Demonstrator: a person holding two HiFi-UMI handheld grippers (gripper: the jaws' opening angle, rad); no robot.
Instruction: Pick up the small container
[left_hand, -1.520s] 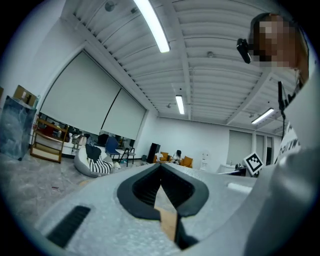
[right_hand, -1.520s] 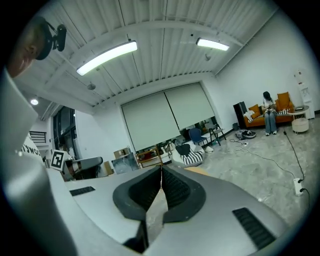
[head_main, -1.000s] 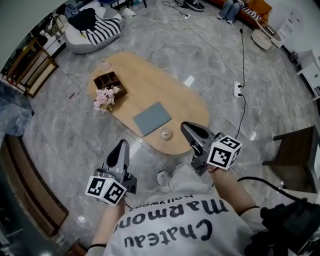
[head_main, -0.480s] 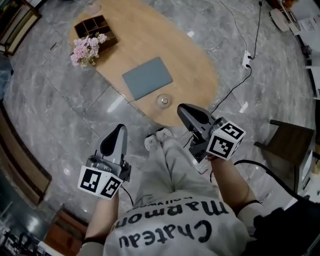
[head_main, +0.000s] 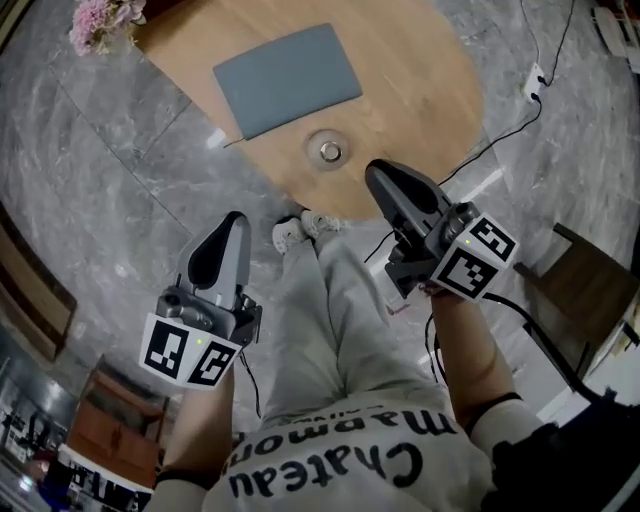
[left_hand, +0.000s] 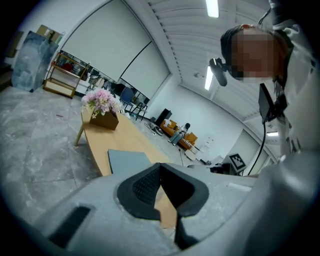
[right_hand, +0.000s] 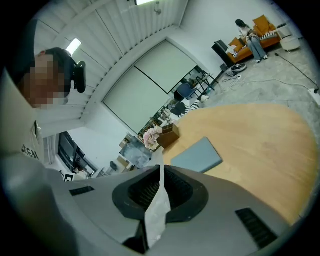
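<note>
The small container (head_main: 329, 151) is a round clear dish on the oval wooden table (head_main: 420, 70), near its front edge and just ahead of a grey mat (head_main: 288, 78). My right gripper (head_main: 385, 182) hangs off the table's front edge, slightly right of the dish and apart from it, jaws together with nothing in them. My left gripper (head_main: 228, 232) is over the floor well to the left, short of the table, and looks shut and empty. The mat (left_hand: 127, 159) and table (right_hand: 260, 145) show in both gripper views. The dish is not seen past the left gripper (left_hand: 160, 167) or the right gripper (right_hand: 161, 167).
Pink flowers (head_main: 100, 20) in a wooden box stand at the table's far left. My own legs and shoes (head_main: 300, 228) lie between the grippers. A power strip with cables (head_main: 535, 76) is on the floor at right, beside a dark piece of furniture (head_main: 590, 285).
Both grippers and the head camera have sunk toward the table, which now looks larger and sits higher in the head view. My legs have come into sight. Both jaws stay together.
</note>
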